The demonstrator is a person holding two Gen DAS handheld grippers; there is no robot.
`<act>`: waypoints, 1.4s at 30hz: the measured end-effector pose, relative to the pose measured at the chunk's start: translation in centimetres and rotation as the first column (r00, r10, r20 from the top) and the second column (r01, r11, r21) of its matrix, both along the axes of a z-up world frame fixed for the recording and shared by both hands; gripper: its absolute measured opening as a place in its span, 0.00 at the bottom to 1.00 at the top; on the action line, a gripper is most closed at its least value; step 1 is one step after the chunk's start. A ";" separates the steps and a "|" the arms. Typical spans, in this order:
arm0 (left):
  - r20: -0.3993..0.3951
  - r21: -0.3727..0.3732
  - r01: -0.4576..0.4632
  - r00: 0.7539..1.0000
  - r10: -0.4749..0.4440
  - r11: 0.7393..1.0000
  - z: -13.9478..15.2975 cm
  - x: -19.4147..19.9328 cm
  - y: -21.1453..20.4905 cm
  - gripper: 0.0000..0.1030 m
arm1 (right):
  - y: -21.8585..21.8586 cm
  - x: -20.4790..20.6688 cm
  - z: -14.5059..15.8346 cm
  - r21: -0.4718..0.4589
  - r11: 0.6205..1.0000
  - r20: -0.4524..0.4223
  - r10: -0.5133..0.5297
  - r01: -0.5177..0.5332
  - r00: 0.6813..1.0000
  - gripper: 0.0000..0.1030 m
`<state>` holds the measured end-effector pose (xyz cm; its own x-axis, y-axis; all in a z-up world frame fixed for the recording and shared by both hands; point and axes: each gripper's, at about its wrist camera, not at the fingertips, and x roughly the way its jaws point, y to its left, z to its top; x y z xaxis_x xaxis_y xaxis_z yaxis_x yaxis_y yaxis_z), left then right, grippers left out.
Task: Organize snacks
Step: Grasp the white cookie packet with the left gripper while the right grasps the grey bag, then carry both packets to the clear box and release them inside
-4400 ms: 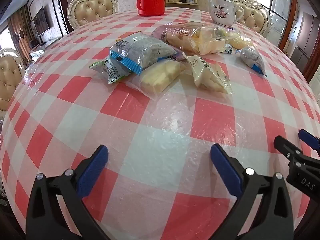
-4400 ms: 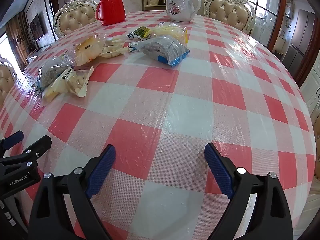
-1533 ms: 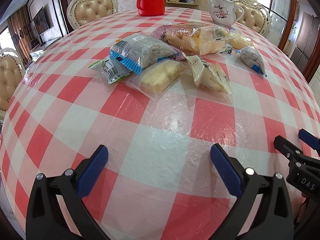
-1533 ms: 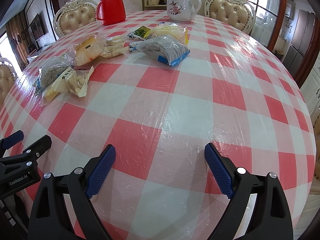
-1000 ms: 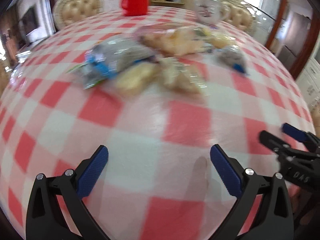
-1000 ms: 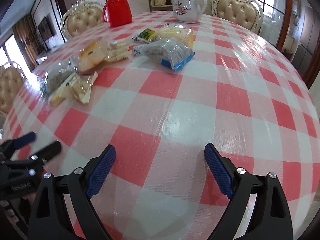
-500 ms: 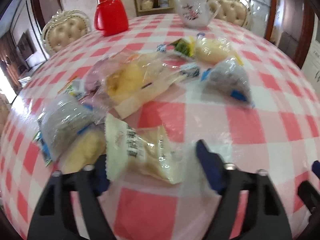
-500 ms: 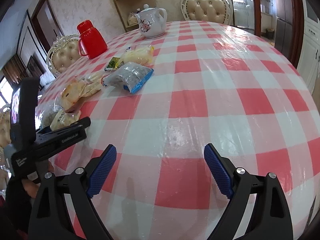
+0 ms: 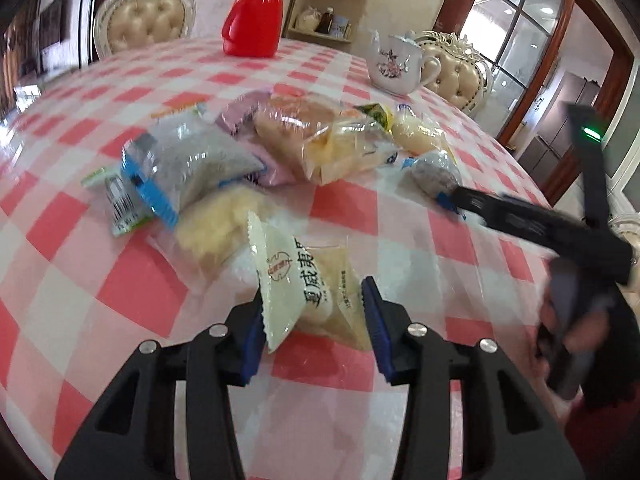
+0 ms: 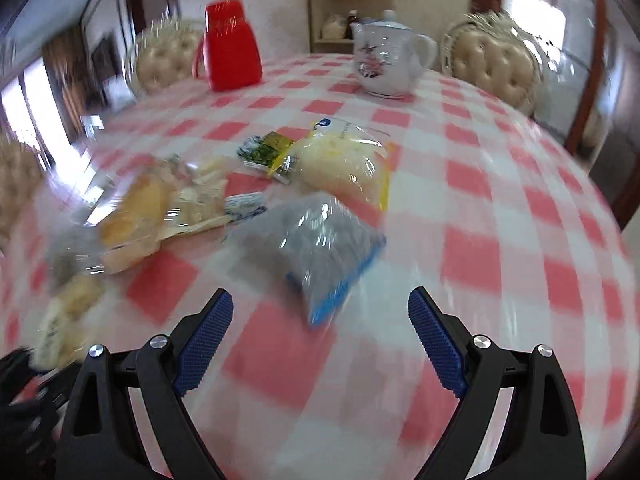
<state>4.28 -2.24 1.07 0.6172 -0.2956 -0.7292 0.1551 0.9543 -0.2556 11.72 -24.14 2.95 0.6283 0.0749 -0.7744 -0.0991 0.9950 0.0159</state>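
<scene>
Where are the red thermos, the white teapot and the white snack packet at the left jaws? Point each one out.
red thermos (image 9: pixel 253 20), left wrist view, on its body.
white teapot (image 10: pixel 385 65), right wrist view, on its floral belly.
white snack packet (image 9: pixel 298 280), left wrist view, on the printed front, between the jaws.

This is a dining room in a home: a round table (image 10: pixel 500 184) covered in a red-and-white checked cloth under clear plastic is ringed by cream tufted-leather chairs with carved white frames (image 10: pixel 494 68). On the table stand a red plastic thermos jug (image 9: pixel 253 16) and a white porcelain teapot with a pink flower pattern (image 10: pixel 386 66), with a scatter of clear-wrapped snack packets (image 9: pixel 316 140) lying in the middle. Behind it a small wooden wall shelf holding jars and bottles (image 9: pixel 330 20) sits against pale patterned wallpaper, and dark wood-framed glass doors (image 9: pixel 520 40) open to another room.
</scene>
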 end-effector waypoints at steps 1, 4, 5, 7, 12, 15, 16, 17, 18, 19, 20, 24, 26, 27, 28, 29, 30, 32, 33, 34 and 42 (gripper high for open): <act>-0.008 -0.002 0.007 1.000 -0.007 1.000 -0.1 0.0 -0.1 0.43 | 0.2 0.8 -0.3 -0.021 1.000 -0.012 0.010 -0.010 1.000 0.84; -0.016 0.009 0.034 0.999 -0.034 0.999 -0.3 0.0 -0.6 0.46 | 0.2 3.7 -1.3 -0.021 0.998 -0.056 0.057 -0.058 0.997 0.84; -0.015 0.017 0.042 0.999 -0.042 0.999 -0.3 0.0 -0.8 0.47 | 0.2 4.2 -1.6 -0.022 0.997 -0.068 0.074 -0.075 0.995 0.84; -0.016 0.027 0.050 0.999 -0.049 0.998 -0.4 0.2 -1.0 0.48 | 0.3 5.0 -2.4 -0.045 0.995 -0.087 0.090 -0.095 0.992 0.84; -0.016 0.054 0.066 0.998 -0.065 0.996 -0.4 0.6 -1.5 0.50 | -0.7 4.0 -2.0 0.064 0.991 -0.030 0.122 -0.120 0.992 0.28; -0.017 0.066 0.068 0.998 -0.067 0.995 -0.3 0.7 -1.7 0.50 | -0.1 1.9 -1.3 0.020 0.993 0.005 0.115 -0.115 0.993 0.05; -0.017 0.067 0.071 0.997 -0.070 0.995 -0.3 0.7 -1.7 0.49 | 0.0 1.1 -0.9 0.029 0.993 0.018 0.112 -0.113 0.994 0.02; -0.017 0.063 0.078 0.997 -0.077 0.995 -0.3 0.7 -1.6 0.48 | -0.1 0.4 -0.6 0.049 0.993 0.028 0.110 -0.111 0.994 0.01; -0.017 0.061 0.078 0.997 -0.077 0.995 -0.3 0.8 -1.6 0.47 | -0.2 -0.2 -0.3 0.067 0.992 0.035 0.108 -0.110 0.994 0.01; -0.018 0.059 0.076 0.997 -0.075 0.995 -0.2 0.8 -1.4 0.47 | -0.2 -0.8 0.0 0.082 0.991 0.040 0.105 -0.108 0.994 0.02; -0.018 0.062 0.070 0.997 -0.069 0.996 -0.2 0.7 -1.4 0.48 | -0.1 -1.3 0.4 0.082 0.990 0.049 0.110 -0.114 0.993 0.04; -0.016 0.108 0.077 0.997 -0.075 0.991 -0.2 0.6 -2.1 0.79 | 0.5 0.1 1.1 0.021 0.992 0.061 0.122 -0.124 0.991 0.95; -0.015 0.128 0.087 0.996 -0.085 0.988 -0.3 0.5 -2.5 0.81 | 1.5 1.6 1.1 -0.029 0.983 0.072 0.184 -0.182 0.980 0.95; -0.023 0.126 0.092 0.996 -0.089 0.988 -0.4 0.6 -2.6 0.81 | 2.2 2.5 0.8 -0.076 0.975 0.053 0.215 -0.211 0.975 0.95; -0.025 0.124 0.091 0.996 -0.089 0.988 -0.4 0.7 -2.5 0.81 | 3.3 3.8 0.4 -0.144 0.958 0.030 0.257 -0.250 0.966 0.95; -0.025 0.121 0.091 0.996 -0.089 0.988 -0.4 0.7 -2.4 0.81 | 3.7 4.5 0.1 -0.172 0.946 0.018 0.283 -0.276 0.959 0.95; -0.025 0.122 0.092 0.996 -0.089 0.988 -0.4 0.7 -2.4 0.81 | 4.1 5.4 -0.2 -0.193 0.932 0.000 0.314 -0.308 0.949 0.95; -0.027 0.133 0.098 0.995 -0.095 0.986 -0.5 0.7 -2.7 0.82 | 4.3 7.3 -1.1 -0.209 0.910 -0.037 0.359 -0.358 0.933 0.93; -0.029 0.136 0.103 0.995 -0.099 0.985 -0.6 0.8 -2.8 0.83 | 4.3 7.9 -1.5 -0.200 0.904 -0.053 0.375 -0.377 0.926 0.86; -0.029 0.138 0.106 0.994 -0.103 0.985 -0.6 0.8 -2.8 0.84 | 4.0 8.1 -1.9 -0.188 0.903 -0.061 0.382 -0.387 0.922 0.81; -0.015 0.133 0.091 0.996 -0.090 0.987 -0.4 0.8 -1.9 0.44 | 1.1 1.4 -0.8 -0.032 0.970 0.035 0.240 -0.239 0.970 0.48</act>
<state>5.11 -4.13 0.67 0.5856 -0.2491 -0.7714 0.2402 0.9622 -0.1283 13.08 -23.06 2.16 0.6240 0.2057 -0.7539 -0.3345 0.9422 -0.0198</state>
